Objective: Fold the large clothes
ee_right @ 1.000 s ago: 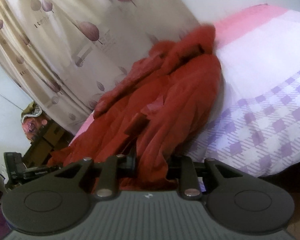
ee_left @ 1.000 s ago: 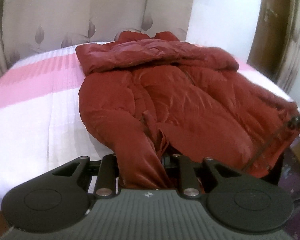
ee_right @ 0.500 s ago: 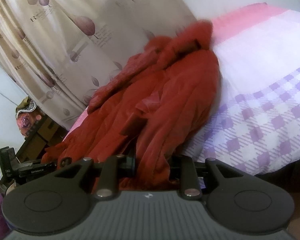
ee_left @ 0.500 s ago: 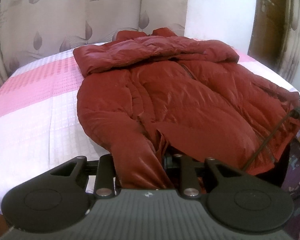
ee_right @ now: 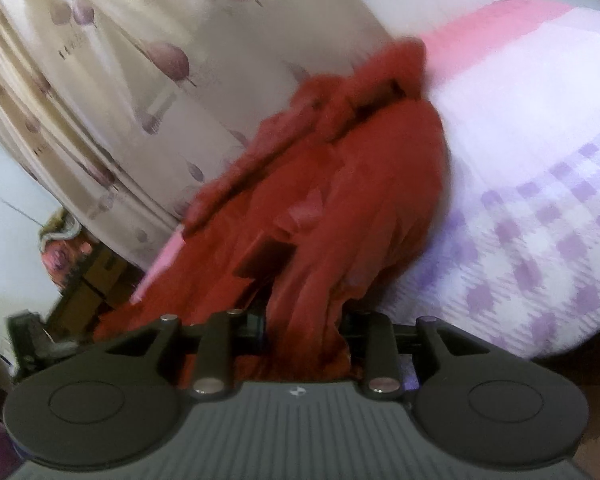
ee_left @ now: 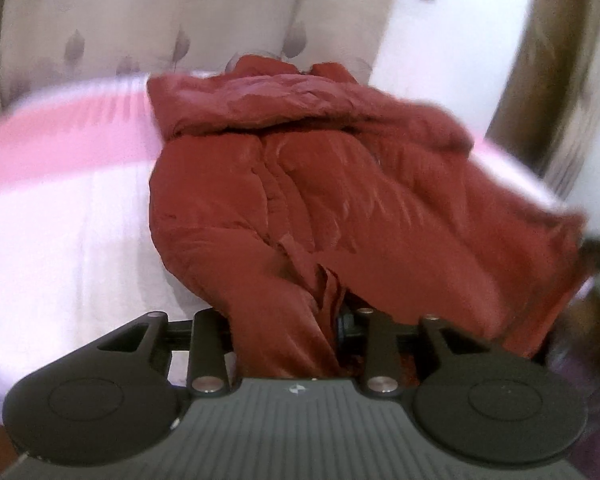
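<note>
Bed (ee_left: 60,216): jacket (ee_left: 320,184) seemingly between tongs (ee_left: 288,344).

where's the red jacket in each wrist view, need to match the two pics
Left wrist view: the red jacket fills the centre, spread across the bed, its hem bunched at the left gripper.
Right wrist view: the red jacket runs as a diagonal band from upper centre to bottom centre, ending at the right gripper.
Shared landmark: the leaf-print curtain behind the bed.
</note>
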{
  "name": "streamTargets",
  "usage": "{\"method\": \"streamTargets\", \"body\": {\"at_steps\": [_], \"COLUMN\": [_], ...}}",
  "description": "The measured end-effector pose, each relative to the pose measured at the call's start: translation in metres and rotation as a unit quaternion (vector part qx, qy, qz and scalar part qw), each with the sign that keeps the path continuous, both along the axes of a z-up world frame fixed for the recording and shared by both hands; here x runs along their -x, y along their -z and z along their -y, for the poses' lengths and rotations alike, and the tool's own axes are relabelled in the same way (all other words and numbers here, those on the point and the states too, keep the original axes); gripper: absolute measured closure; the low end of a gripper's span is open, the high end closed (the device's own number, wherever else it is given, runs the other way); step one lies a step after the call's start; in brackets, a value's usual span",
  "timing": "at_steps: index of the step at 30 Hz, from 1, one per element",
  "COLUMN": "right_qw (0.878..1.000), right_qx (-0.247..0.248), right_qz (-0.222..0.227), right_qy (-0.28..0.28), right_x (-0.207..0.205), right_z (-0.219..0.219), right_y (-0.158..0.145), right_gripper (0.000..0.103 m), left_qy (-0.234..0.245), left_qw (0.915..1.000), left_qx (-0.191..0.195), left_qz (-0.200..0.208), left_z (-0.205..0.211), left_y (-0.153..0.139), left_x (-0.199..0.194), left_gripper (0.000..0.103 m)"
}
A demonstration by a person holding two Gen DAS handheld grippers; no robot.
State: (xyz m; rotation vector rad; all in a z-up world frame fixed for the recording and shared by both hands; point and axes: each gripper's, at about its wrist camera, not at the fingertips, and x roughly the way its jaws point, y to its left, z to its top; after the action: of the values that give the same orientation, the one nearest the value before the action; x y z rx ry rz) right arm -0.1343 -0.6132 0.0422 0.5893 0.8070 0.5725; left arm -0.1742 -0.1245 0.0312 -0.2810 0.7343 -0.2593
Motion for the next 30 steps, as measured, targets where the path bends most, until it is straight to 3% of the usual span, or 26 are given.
{"method": "streamTargets", "body": {"at_steps": [3, 9, 10, 12, 14, 17, 18, 20, 21, 22, 23, 24, 26, 28, 30], "right_qw": [0.999, 0.996, 0.996, 0.997, 0.998, 1.0, 1.0, 1.0, 1.0, 0.999, 0.999, 0.999, 0.999, 0.999, 0.997], "right_qx": [-0.022, -0.064, -0.062, -0.04, -0.032, 0.001, 0.006, 0.0, -0.008, -0.012, -0.016, -0.015, -0.018, -0.045, -0.081], "right_qz": [0.024, 0.062, 0.063, 0.062, 0.046, 0.022, 0.011, -0.016, -0.028, -0.033, -0.034, -0.034, -0.034, -0.021, 0.007], "right_qy": [-0.006, -0.011, -0.013, -0.015, -0.012, -0.004, -0.001, 0.009, 0.013, 0.017, 0.017, 0.014, 0.01, 0.012, 0.014], "right_x": [-0.011, -0.03, -0.031, -0.028, -0.024, -0.016, -0.015, -0.013, -0.013, -0.013, -0.011, -0.011, -0.013, -0.016, -0.019], "right_z": [-0.002, -0.007, -0.008, -0.013, -0.011, -0.007, -0.005, 0.003, 0.005, 0.006, 0.005, 0.003, -0.003, -0.001, 0.006], "right_y": [-0.016, -0.044, -0.044, -0.04, -0.031, -0.02, -0.016, -0.005, 0.0, 0.005, 0.008, 0.012, 0.013, 0.004, -0.019], "right_gripper": [0.075, 0.076, 0.076, 0.076, 0.076, 0.074, 0.074, 0.066, 0.06, 0.059, 0.06, 0.061, 0.071, 0.081, 0.081], "left_qy": [-0.017, -0.014, -0.013, -0.01, -0.007, -0.006, -0.008, -0.006, -0.004, 0.0, 0.0, -0.009, -0.026, -0.027, -0.023], "left_qw": [0.9967, 0.9952, 0.9958, 0.9963, 0.995, 0.9918, 0.99, 0.987, 0.9867, 0.9874, 0.9888, 0.9897, 0.9843, 0.9775, 0.9814], "left_qx": [0.079, 0.096, 0.09, 0.083, 0.097, 0.122, 0.134, 0.154, 0.157, 0.153, 0.145, 0.139, 0.173, 0.209, 0.188], "left_qz": [-0.012, -0.012, -0.013, -0.02, -0.025, -0.038, -0.043, -0.047, -0.044, -0.037, -0.035, -0.033, -0.025, -0.004, 0.03], "left_z": [-0.024, -0.028, -0.028, -0.027, -0.028, -0.028, -0.028, -0.027, -0.025, -0.022, -0.02, -0.019, -0.027, -0.037, -0.036], "left_y": [0.001, 0.004, 0.006, 0.012, 0.019, 0.026, 0.029, 0.034, 0.035, 0.034, 0.032, 0.03, 0.025, 0.011, -0.01], "left_x": [-0.008, -0.002, 0.0, 0.003, 0.007, 0.009, 0.009, 0.007, 0.008, 0.009, 0.009, 0.009, 0.01, 0.013, 0.017], "left_gripper": [0.067, 0.067, 0.064, 0.046, 0.022, 0.008, 0.008, 0.012, 0.018, 0.046, 0.065, 0.069, 0.081, 0.082, 0.082]}}
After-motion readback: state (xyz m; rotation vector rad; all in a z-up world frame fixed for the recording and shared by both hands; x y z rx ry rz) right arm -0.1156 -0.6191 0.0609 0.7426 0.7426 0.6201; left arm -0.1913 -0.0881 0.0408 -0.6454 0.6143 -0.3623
